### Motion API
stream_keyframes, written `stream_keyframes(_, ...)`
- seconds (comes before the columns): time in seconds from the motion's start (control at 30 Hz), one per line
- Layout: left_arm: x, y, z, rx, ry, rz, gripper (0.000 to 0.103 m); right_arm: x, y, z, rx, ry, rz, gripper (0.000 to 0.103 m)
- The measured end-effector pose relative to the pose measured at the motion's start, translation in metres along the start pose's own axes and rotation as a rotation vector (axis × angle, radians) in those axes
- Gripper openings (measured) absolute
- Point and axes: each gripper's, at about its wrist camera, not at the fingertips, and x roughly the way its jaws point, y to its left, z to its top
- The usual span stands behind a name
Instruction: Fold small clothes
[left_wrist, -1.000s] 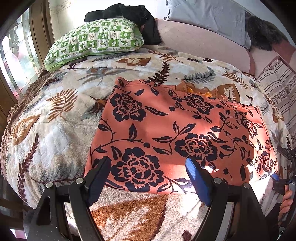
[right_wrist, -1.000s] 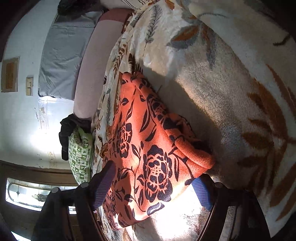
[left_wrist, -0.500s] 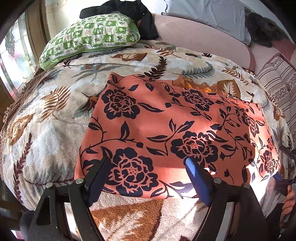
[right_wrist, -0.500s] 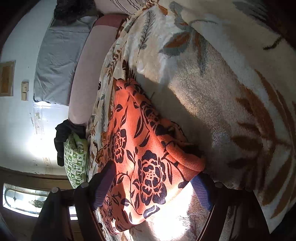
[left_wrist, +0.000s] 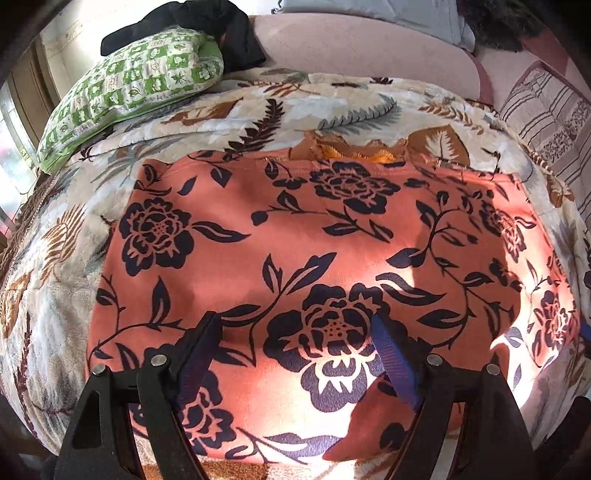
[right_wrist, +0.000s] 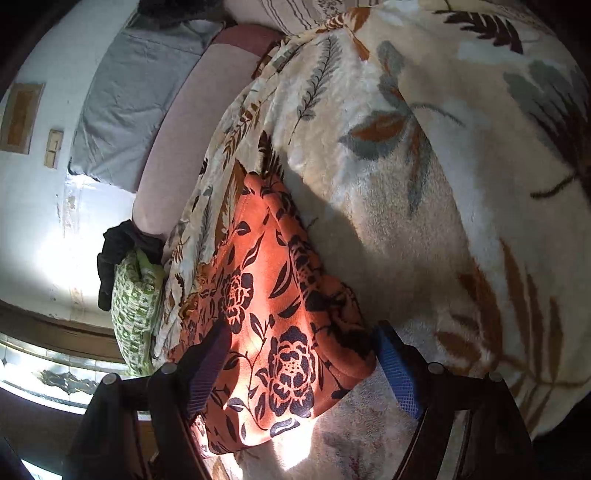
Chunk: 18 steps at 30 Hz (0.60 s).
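An orange garment with dark blue flowers (left_wrist: 295, 236) lies flat on the leaf-patterned blanket (left_wrist: 55, 266). My left gripper (left_wrist: 295, 332) is open, its blue-padded fingers spread low over the garment's near edge. In the right wrist view the same garment (right_wrist: 273, 295) shows from its right side, with a rolled hem at the near corner. My right gripper (right_wrist: 301, 343) is open, and its fingers straddle that corner. Neither gripper holds the cloth.
A green checked pillow (left_wrist: 129, 85) with a black cloth (left_wrist: 207, 22) on it lies at the back left. A pink bolster (left_wrist: 362, 44) and a grey pillow (right_wrist: 136, 99) line the headboard. A striped cushion (left_wrist: 550, 114) lies at right. A window (right_wrist: 48, 373) is at left.
Both grippers have moved forward over the garment. The left one now sits above its near edge. The right one has closed in on the right corner. Both stay open.
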Motion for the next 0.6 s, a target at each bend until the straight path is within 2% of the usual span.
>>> stream_keyframes(0.07,0.004,-0.001,0.002,0.006,-0.002,0.007,0.083,0.020,-0.002,0.007,-0.036,0.118,-0.020,0.082)
stream_keyframes(0.1,-0.001,0.000,0.005,-0.004,-0.009,0.003,0.083,0.027,0.001,0.006,-0.074,0.149,-0.007,0.082)
stream_keyframes(0.17,-0.013,0.002,0.011,-0.035,-0.056,-0.023,0.083,0.032,0.014,0.000,-0.175,0.184,0.009,0.074)
stream_keyframes(0.2,-0.018,0.002,0.014,-0.040,-0.083,-0.032,0.083,0.035,0.017,-0.003,-0.203,0.211,0.019,0.049)
stream_keyframes(0.23,-0.020,0.000,0.017,-0.032,-0.097,-0.030,0.083,0.040,0.017,-0.006,-0.212,0.239,0.012,0.028)
stream_keyframes(0.27,-0.016,-0.003,0.019,-0.014,-0.090,-0.018,0.083,0.044,0.018,-0.007,-0.224,0.255,-0.002,0.026)
stream_keyframes(0.3,-0.007,-0.007,0.019,0.012,-0.060,-0.003,0.083,0.046,0.021,-0.011,-0.263,0.260,-0.027,0.016)
stream_keyframes(0.33,0.008,-0.011,0.018,0.041,-0.008,0.014,0.083,0.044,0.026,-0.015,-0.309,0.254,-0.051,0.013)
stream_keyframes(0.37,0.022,-0.013,0.016,0.061,0.024,0.034,0.087,0.041,0.030,-0.019,-0.345,0.245,-0.075,0.012)
stream_keyframes(0.43,0.022,-0.015,0.014,0.073,-0.029,0.080,0.097,0.037,0.026,-0.023,-0.381,0.221,-0.165,0.011)
stream_keyframes(0.47,0.021,-0.014,0.014,0.071,-0.021,0.083,0.097,0.037,0.017,-0.022,-0.376,0.215,-0.197,0.012)
stream_keyframes(0.5,0.020,-0.013,0.015,0.066,-0.018,0.077,0.097,0.035,0.008,-0.020,-0.341,0.218,-0.150,0.012)
stream_keyframes(0.57,0.021,-0.009,0.015,0.072,-0.019,0.057,0.097,0.028,0.003,-0.015,-0.322,0.232,-0.089,0.022)
stream_keyframes(0.6,0.021,-0.007,0.015,0.071,-0.022,0.050,0.097,0.022,0.007,-0.010,-0.342,0.219,-0.103,0.032)
